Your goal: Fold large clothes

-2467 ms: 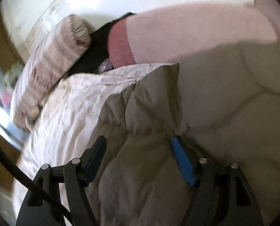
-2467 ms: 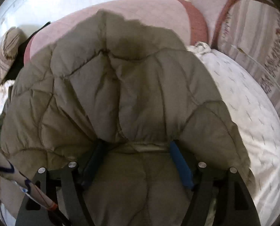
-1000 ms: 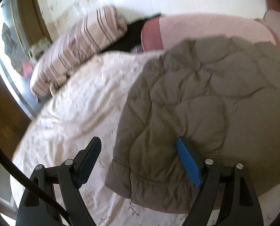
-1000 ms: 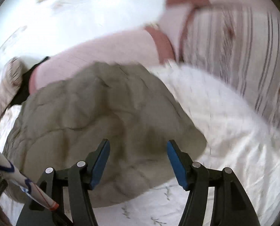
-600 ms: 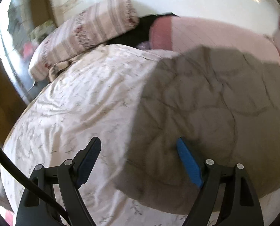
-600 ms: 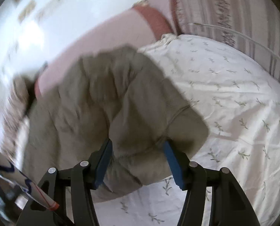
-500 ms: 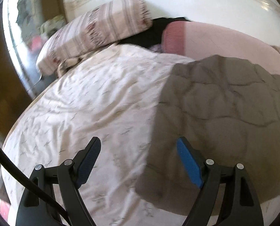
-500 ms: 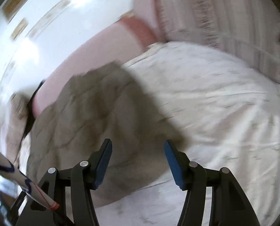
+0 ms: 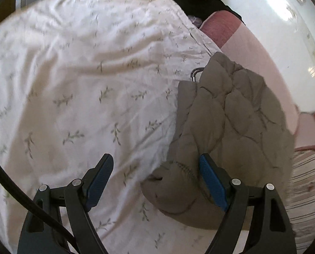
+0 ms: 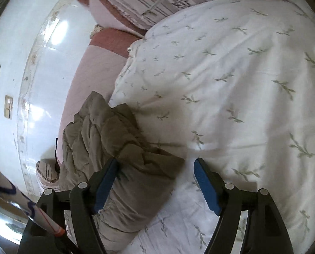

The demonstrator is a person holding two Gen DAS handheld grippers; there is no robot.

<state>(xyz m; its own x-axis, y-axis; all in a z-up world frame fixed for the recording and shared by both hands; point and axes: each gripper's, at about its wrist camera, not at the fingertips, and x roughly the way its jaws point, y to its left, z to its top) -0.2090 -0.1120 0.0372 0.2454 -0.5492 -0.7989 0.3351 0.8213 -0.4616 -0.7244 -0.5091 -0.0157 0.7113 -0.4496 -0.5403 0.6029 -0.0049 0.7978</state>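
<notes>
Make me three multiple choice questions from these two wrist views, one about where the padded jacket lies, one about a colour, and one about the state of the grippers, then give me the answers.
1. Where does the quilted jacket lie?
A. On the leaf-print bedspread
B. On a floor rug
C. Over a chair back

2. What colour are the gripper pads?
A. Red
B. Blue
C. Yellow

3. How do the left gripper and right gripper stand?
A. Both clamped on the jacket
B. Only the left clamped
C. Both open

Answers:
1 A, the jacket rests bunched on the bedspread near the pink headboard.
2 B, blue pads line the black fingers in both views.
3 C, neither pair of pads squeezes the fabric; the right jaws have just been opening, jacket edge between them.
</notes>
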